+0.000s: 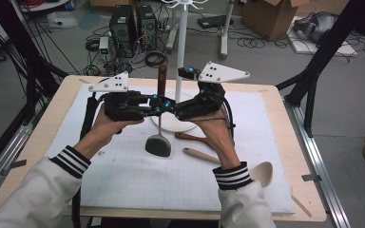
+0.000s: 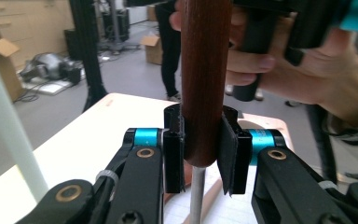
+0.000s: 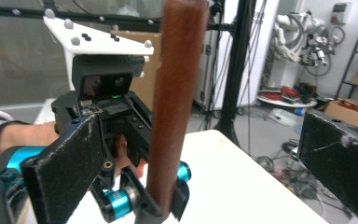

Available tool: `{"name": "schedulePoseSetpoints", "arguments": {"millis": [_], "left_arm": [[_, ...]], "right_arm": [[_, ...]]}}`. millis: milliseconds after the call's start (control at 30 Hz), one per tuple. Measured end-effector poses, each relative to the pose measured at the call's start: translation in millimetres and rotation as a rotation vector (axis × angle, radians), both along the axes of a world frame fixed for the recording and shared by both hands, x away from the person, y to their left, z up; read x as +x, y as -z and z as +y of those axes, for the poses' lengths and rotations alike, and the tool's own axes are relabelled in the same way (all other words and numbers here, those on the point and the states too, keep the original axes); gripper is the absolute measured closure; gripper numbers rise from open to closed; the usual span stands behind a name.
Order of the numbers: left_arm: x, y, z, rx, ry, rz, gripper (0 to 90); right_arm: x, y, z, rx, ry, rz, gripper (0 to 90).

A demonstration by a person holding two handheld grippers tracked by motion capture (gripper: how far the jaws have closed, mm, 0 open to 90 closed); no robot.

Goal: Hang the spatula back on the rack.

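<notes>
Spatula handle (image 2: pixel 204 88) sits clamped in left tool (image 2: pixel 204 154); right tool (image 3: pixel 214 158) view shows jaws wide apart.

- Spatula handle (image 1: pixel 162 78) — dark reddish-brown wood, with a silver metal shaft and a grey blade below.
- Left gripper (image 2: pixel 200 149) — black jaws, bright blue joints, brass-coloured pins, pale grey top plate.
- Right gripper (image 1: pixel 172 105) — black, with blue joints too.
- Mat (image 1: pixel 123 180) — white, faint grid lines.
- Table (image 1: pixel 309 190) — light wood.
- Sleeves (image 1: pixel 71 161) — white, black-striped cuffs.
- Wooden spoon (image 1: pixel 261 172) — pale beige.
- Stand (image 1: pixel 181 52) — white.
</notes>
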State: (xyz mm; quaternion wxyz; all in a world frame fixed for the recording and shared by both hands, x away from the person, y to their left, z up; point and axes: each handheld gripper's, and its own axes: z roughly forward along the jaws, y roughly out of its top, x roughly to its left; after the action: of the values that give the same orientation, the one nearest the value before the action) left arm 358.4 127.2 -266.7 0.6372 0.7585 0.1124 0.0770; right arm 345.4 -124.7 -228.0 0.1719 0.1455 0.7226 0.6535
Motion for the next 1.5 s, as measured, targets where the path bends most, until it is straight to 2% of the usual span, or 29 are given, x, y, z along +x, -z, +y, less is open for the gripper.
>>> {"name": "schedulePoseSetpoints", "arguments": {"millis": [167, 367, 500, 533, 600, 767, 900, 1200, 1367, 1500], "left_arm": [[0.0, 1.7, -2.5, 0.0, -0.062, 0.01, 73.8], [-0.4, 4.4, -8.4, 0.0, -0.135, 0.024, 73.9], [-0.6, 4.4, -12.2, -0.018, -0.17, 0.024, 73.8], [-0.3, 4.4, -12.5, -0.016, -0.17, 0.022, 73.8], [-0.3, 4.8, -14.1, -0.018, -0.18, 0.023, 73.8], [-0.8, 5.1, -16.2, -0.012, -0.193, 0.015, 73.8], [-1.3, 4.6, -17.1, -0.025, -0.212, 0.01, 73.8], [-2.6, 4.8, -20.2, -0.034, -0.231, -0.006, 73.8], [-2.9, 4.8, -21.5, -0.041, -0.231, -0.012, 73.8], [-4.0, 6.1, -23.5, -0.038, -0.229, -0.017, 73.8]], "right_arm": [[-2.4, -0.2, 2.8, -0.018, 0.002, 0.003, 0.4], [-3.9, -0.3, 6.2, -0.014, 0.06, 0.019, 1.5], [-4.4, -0.5, 6.5, 0.009, 0.104, 0.028, 8.8], [-4.9, -0.6, 6.8, 0.007, 0.113, 0.029, 15.7], [-5.5, -0.5, 7.2, 0.015, 0.117, 0.034, 17.7], [-7.0, -1.2, 7.9, 0.017, 0.145, 0.033, 33.3], [-8.4, -0.7, 10.0, 0.009, 0.164, 0.045, 43.7], [-5.7, 2.1, 14.3, 0.04, 0.188, 0.113, 57.3], [-5.7, 2.3, 15.6, 0.042, 0.196, 0.11, 62.6], [-6.3, 2.3, 16.1, 0.048, 0.201, 0.114, 72.1]]}}
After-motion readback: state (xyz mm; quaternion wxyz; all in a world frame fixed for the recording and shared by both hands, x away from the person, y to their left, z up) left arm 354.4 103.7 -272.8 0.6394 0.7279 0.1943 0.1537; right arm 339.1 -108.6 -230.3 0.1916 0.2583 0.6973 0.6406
